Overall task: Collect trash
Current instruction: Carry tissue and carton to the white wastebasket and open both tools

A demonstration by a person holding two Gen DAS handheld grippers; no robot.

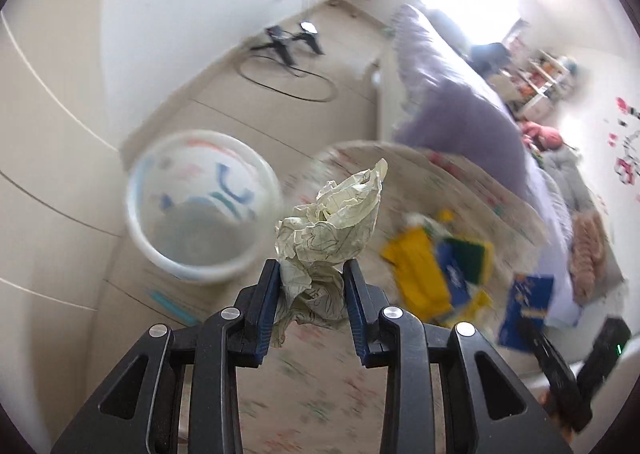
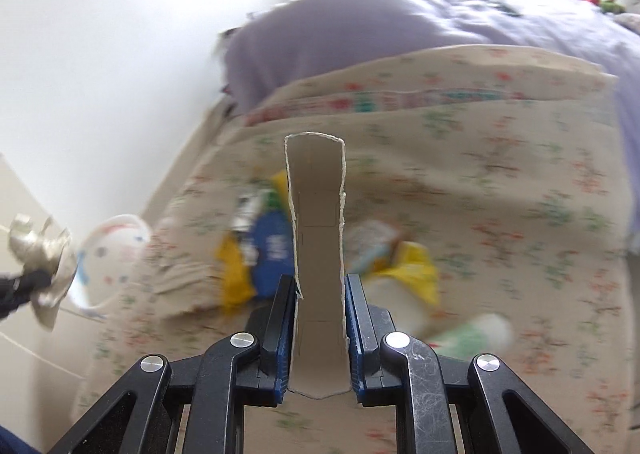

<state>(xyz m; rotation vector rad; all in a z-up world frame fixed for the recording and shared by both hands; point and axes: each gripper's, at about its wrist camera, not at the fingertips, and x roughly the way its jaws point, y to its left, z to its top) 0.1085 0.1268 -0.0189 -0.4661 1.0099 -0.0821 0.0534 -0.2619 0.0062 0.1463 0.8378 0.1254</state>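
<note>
Crumpled paper (image 1: pixel 328 222) clamped in left gripper (image 1: pixel 311 274), white bin (image 1: pixel 200 206) ahead-left of it. Right gripper (image 2: pixel 319 286) clamped on cardboard strip (image 2: pixel 318 238); wrappers (image 2: pixel 256 254) beyond.

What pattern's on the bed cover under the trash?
Beige bed cover with small red-and-green floral print; right wrist view shows it best.

Crumpled paper (image 1: pixel 328 230): you're holding it pinched between the left jaws, pale, line-printed, wadded, sticking up.
Cardboard strip (image 2: pixel 318 254): you're gripping it upright by its long edges, torn.
Loose wrappers (image 2: pixel 256 254): yellow and blue, lying blurred on the floral bedspread.
Bin (image 1: pixel 200 206): white, standing open beside the bed.
</note>
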